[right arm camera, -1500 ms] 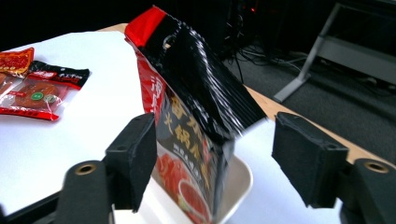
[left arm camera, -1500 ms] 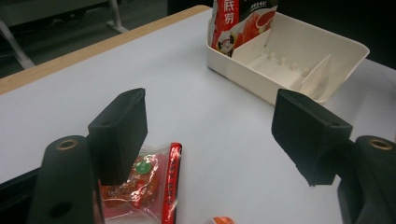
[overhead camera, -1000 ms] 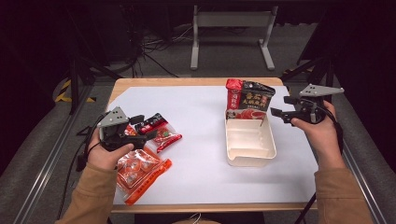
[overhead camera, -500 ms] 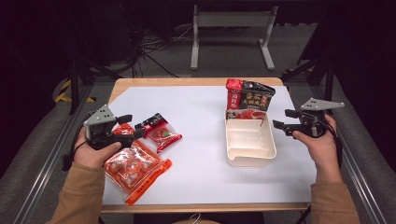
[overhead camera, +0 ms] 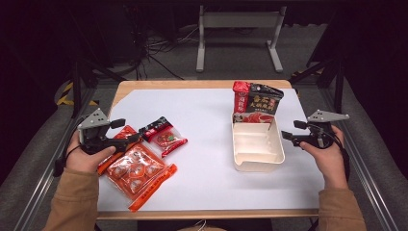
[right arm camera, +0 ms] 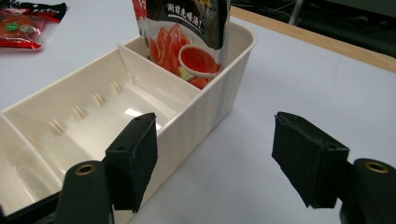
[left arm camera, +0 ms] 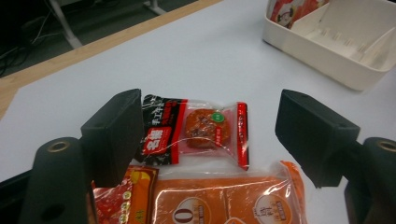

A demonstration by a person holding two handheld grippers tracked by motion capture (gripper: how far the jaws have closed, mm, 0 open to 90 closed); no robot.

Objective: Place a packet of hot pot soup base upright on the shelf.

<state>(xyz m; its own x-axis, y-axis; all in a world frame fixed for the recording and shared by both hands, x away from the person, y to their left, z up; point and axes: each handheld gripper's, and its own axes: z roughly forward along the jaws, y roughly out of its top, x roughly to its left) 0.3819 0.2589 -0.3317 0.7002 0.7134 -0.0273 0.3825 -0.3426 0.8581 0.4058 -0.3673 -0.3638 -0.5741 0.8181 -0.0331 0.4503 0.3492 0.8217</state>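
My left gripper [overhead camera: 124, 131] is open at the table's left, its jaws wide apart just short of a small red-and-black snack packet [overhead camera: 163, 134], which lies flat between and beyond the jaws in the left gripper view [left arm camera: 196, 130]. A large orange packet [overhead camera: 137, 171] lies nearer me, partly under that gripper. My right gripper [overhead camera: 292, 130] is open and empty beside the right wall of a cream divided bin [overhead camera: 257, 154]. A red-and-black pouch [overhead camera: 256, 103] stands upright in the bin's far compartment; the other compartments are bare.
A second orange packet [overhead camera: 115, 144] lies under the left gripper. The white sheet covers most of the wooden table [overhead camera: 192, 84]. Metal rails run along both table sides, and a stand and cables sit on the dark floor beyond.
My left gripper has drawn back to the left, away from the snack packets. The right gripper has come nearer to me along the bin's right side. Both stayed open.
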